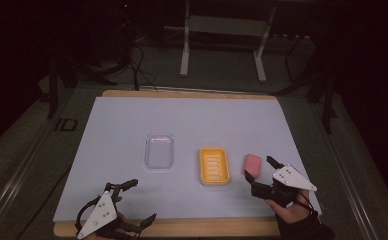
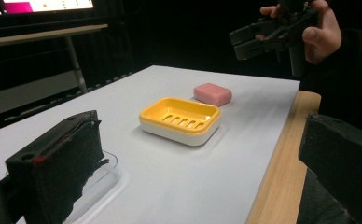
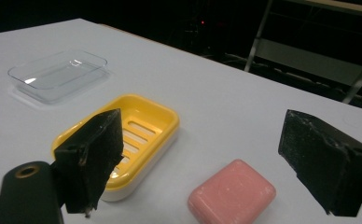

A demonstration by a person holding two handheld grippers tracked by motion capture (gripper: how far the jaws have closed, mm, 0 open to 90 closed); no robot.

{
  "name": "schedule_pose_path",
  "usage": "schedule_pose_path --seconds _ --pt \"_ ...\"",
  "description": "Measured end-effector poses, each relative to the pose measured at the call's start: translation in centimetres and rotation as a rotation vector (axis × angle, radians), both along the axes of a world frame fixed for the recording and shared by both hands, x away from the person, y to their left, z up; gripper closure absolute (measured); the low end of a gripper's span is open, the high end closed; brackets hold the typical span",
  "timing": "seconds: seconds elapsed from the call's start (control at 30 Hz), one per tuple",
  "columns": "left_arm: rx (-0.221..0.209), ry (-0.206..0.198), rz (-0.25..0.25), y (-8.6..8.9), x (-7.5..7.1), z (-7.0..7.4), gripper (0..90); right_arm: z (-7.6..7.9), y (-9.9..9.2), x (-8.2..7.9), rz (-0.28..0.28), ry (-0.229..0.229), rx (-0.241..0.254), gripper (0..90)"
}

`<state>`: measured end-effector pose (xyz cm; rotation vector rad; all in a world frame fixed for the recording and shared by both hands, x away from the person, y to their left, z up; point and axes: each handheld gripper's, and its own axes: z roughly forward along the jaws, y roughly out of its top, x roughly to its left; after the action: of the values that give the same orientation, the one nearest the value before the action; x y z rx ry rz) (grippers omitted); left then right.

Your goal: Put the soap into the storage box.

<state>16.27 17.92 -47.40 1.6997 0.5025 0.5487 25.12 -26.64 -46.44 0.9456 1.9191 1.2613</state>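
Pink soap bar (image 3: 232, 191): rounded rectangular block, lying flat on the white table (image 1: 132, 125) cover, just right of the yellow soap dish (image 1: 214, 166) and apart from it. Not held.

Right gripper (image 1: 261, 171): jaws spread wide, holding nothing, poised just in front of the bar; in its own view the bar lies low between the two black jaws, nearer the right one.

Step in hand, as judged: picking up the bar, likely for the dish. To do it well, lower the jaws so they straddle the bar's short sides, centre it between the pads, then close gently; the rounded edges may let it slip or pivot if pinched off-centre or too high.

Yellow soap dish: slotted insert, empty, upright, between the bar and the lid. Its raised rim is the nearest obstacle; the left jaw must stay clear of it on the descent.

Clear plastic lid or tray (image 1: 159, 151): empty, left of the dish, well away from the bar.

Left gripper (image 1: 136, 200): jaws wide apart, empty, resting near the table's front left edge, out of the way.
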Motion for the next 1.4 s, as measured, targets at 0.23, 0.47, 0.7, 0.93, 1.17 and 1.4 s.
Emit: schedule_pose_path --seconds 0.23,0.47,0.7,0.93,1.17,1.4 --pt "0.023 -0.003 0.011 -0.1 0.0 -0.1 0.3 0.0 -0.2 0.5 -0.011 0.023 0.013 14.2" --pt "0.022 -0.006 0.023 -0.1 0.0 -0.1 0.3 0.3 -0.7 1.7 -0.018 0.107 0.009 15.5" --pt "0.03 -0.007 0.023 -0.1 0.0 -0.1 0.3 1.0 -0.9 2.9 -0.03 0.21 -0.052 21.8" --pt "0.033 -0.005 0.021 -0.1 0.1 -0.1 0.3 1.0 -0.6 3.6 -0.01 0.384 -0.117 28.8" --pt "0.035 -0.005 0.023 -0.1 0.1 -0.1 0.3 0.7 -0.5 3.9 -0.047 0.492 -0.171 29.0" --pt "0.046 -0.006 0.024 -0.2 0.1 -0.2 0.3 0.7 -0.6 4.1 -0.098 0.632 -0.217 29.0"
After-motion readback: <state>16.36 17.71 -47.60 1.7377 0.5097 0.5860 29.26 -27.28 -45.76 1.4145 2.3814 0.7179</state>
